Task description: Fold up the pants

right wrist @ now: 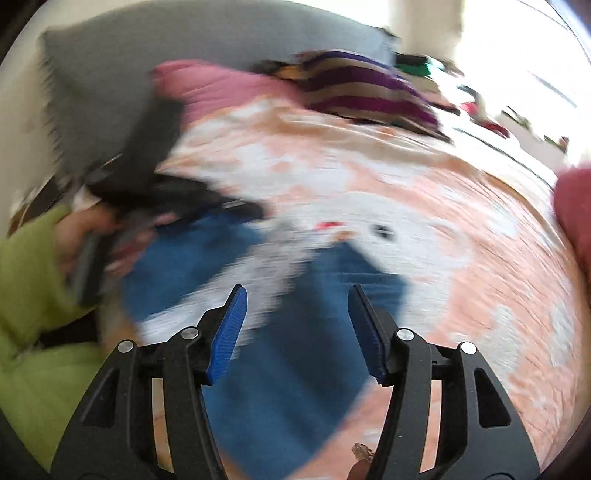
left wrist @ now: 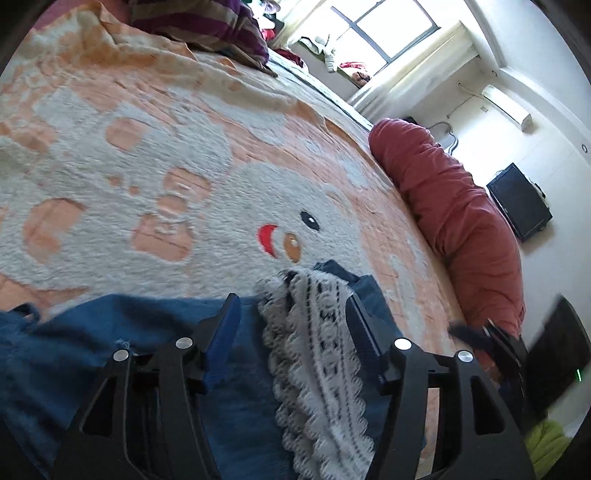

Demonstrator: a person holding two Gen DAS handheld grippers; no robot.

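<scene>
Pants (left wrist: 155, 332) flat on blanket (left wrist: 184, 155), both tongs agape.

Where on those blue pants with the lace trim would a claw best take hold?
At the lace-trimmed hem of the blue pants, I'd guess, coming in low from the near side. There the cloth lies between the open left claw fingers, an edge thin enough to pinch. The right claw is open too.

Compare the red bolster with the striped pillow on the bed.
The bolster is plain red; the pillow is striped purple and tan. The bolster is long and rounded, the pillow flatter. The bolster lies along the bed's edge, the pillow at the far end. Both rest on the blanket.
</scene>
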